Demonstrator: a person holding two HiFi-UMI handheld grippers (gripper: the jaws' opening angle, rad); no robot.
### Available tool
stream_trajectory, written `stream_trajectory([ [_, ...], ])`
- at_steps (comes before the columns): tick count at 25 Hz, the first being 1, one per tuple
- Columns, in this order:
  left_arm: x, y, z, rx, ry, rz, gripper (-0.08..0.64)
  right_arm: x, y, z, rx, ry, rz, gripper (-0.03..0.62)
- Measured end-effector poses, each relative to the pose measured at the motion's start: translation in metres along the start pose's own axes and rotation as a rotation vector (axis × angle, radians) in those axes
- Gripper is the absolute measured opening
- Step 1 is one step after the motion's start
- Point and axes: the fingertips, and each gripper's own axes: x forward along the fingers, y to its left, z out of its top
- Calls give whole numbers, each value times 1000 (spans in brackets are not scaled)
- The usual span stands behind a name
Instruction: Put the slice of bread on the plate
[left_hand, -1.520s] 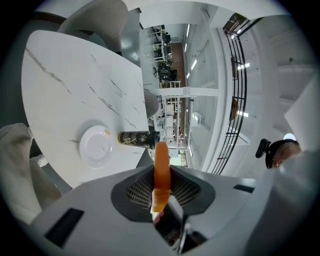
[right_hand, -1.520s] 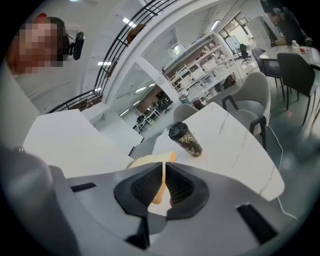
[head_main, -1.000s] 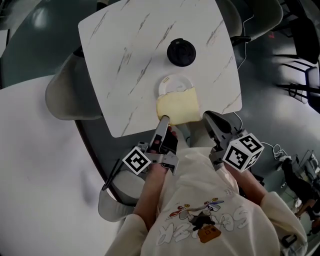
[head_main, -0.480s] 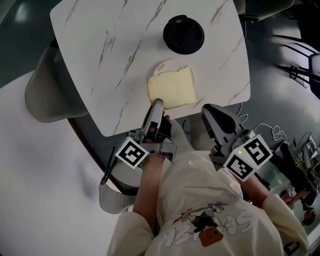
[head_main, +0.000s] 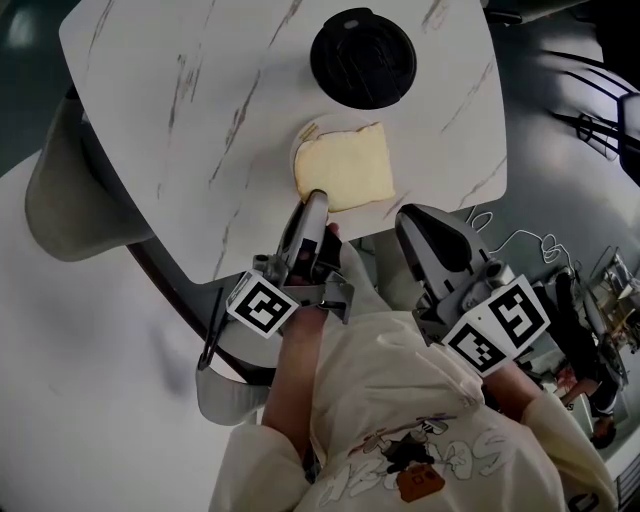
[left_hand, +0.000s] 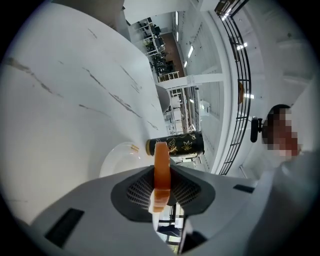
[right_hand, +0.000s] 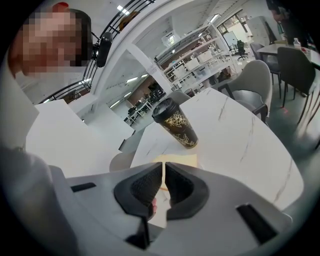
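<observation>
The left gripper is pinching the slice of bread by its near edge. Both ribbed pads are pressing on the crust, which is showing edge-on as an orange-brown band with paler crumb beneath. The slice is looking roughly square, its broad face a smooth, pale creamy yellow and its rim a shade darker. It is lying flat over the white plate, just on the person's side of the black cup. Only a sliver of plate rim is peeking out towards the cup. Whether the bread is actually resting on the plate cannot be told. The right gripper is hovering off the table edge, farther from the cup than the bread, its jaws pressed almost together on nothing. The white marbled table is carrying both cup and plate.
</observation>
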Motion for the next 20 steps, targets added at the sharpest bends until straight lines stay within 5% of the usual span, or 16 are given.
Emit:
stream_trajectory([
  [11,13,18,5,127,1,79,97,13,-17,-13,12,33,-47,6],
  [13,11,19,7,215,3,127,97,13,-19,-12,18,31,-54,6],
  [20,6,8,13,712,25,289,121,10,-23,-14,47,11,-59,6],
])
